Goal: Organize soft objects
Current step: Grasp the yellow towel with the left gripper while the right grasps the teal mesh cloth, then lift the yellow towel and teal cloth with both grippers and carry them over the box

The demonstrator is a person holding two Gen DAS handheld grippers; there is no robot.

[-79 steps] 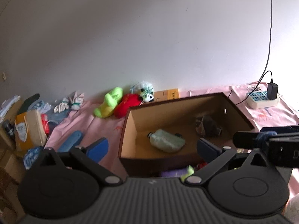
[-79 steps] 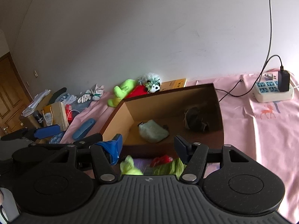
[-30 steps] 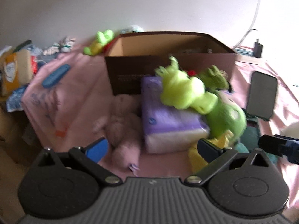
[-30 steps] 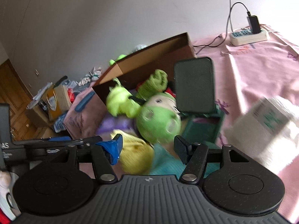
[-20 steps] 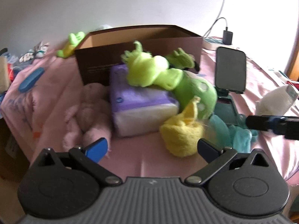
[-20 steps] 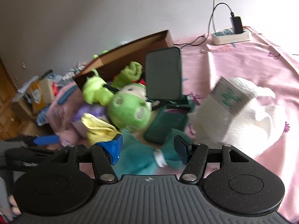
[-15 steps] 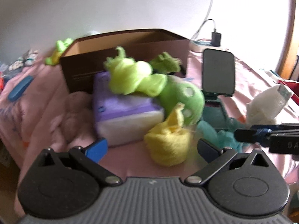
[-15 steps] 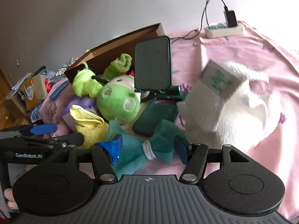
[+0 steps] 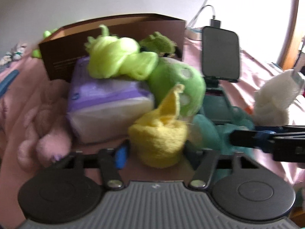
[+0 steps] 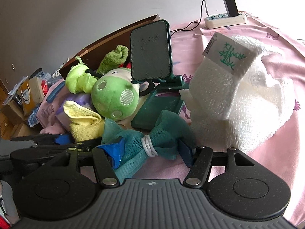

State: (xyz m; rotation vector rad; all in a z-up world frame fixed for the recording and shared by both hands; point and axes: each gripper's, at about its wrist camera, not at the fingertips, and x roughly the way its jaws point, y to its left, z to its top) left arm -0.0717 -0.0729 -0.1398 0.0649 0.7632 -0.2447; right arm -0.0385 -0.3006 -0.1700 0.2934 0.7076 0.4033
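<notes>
A yellow cloth (image 9: 160,143) lies bunched on the pink bedsheet, in front of a round green plush (image 9: 177,82) and a purple tissue pack (image 9: 106,95). My left gripper (image 9: 155,153) has its fingers pressed against both sides of this cloth; the view is blurred. A teal mesh cloth (image 10: 137,137) tied with white cord sits between the fingers of my right gripper (image 10: 150,151), which stands open around it. Behind the pile is a brown cardboard box (image 10: 118,36). A lime soft toy (image 9: 118,57) rests on the tissue pack.
A phone on a dark green stand (image 10: 150,51) stands just behind the teal cloth. A white towel with a paper label (image 10: 238,95) lies to the right. A pink plush (image 9: 43,133) is at the left. A power strip (image 10: 225,19) lies far back.
Both grippers have swung down from the box to the pile in front. The left fingers have closed in on the yellow cloth. The right gripper has moved up to the teal mesh, still wide.
</notes>
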